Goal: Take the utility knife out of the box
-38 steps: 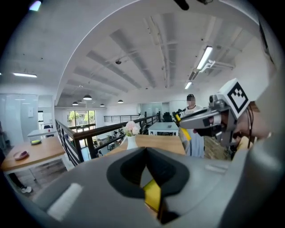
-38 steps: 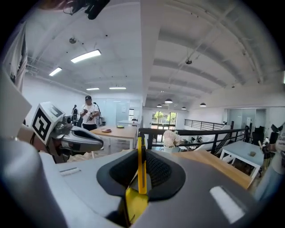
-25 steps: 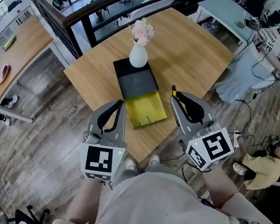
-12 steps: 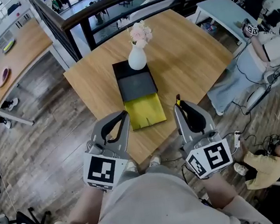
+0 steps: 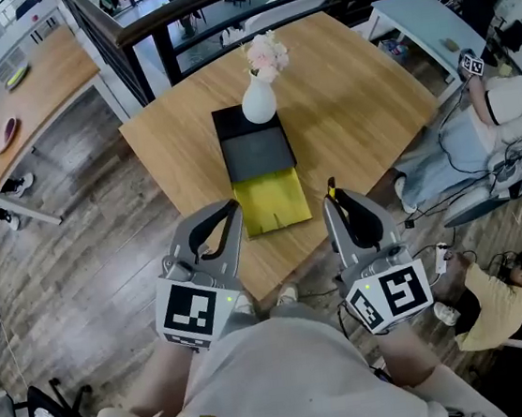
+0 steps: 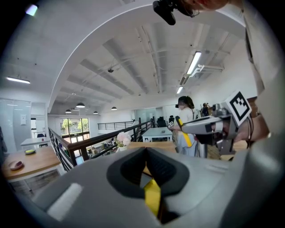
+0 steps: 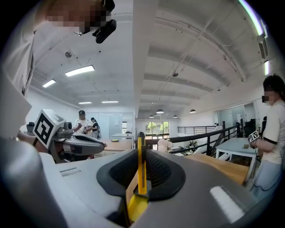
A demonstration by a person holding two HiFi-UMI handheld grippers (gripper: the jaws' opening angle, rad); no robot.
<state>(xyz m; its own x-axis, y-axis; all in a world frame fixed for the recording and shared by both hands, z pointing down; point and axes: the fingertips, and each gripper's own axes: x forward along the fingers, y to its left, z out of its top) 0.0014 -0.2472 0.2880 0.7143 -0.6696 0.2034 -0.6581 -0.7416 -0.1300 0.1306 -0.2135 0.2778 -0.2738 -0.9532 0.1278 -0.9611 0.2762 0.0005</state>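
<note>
A black box lies on the wooden table, and its yellow open part is nearest me. My right gripper hovers just right of the yellow part, near the table's front edge. It is shut on the yellow utility knife, which stands upright between the jaws, its tip poking above them. My left gripper is shut with nothing in it, level with the box's left side. In the left gripper view the knife shows in the right gripper.
A white vase with pink flowers stands at the box's far end. A black railing runs behind the table. Another wooden table stands at the left. People sit at the right near a pale desk; cables lie on the floor there.
Both grippers stay almost where they were, the knife still in the right one. The person at the right edge has shifted position.
</note>
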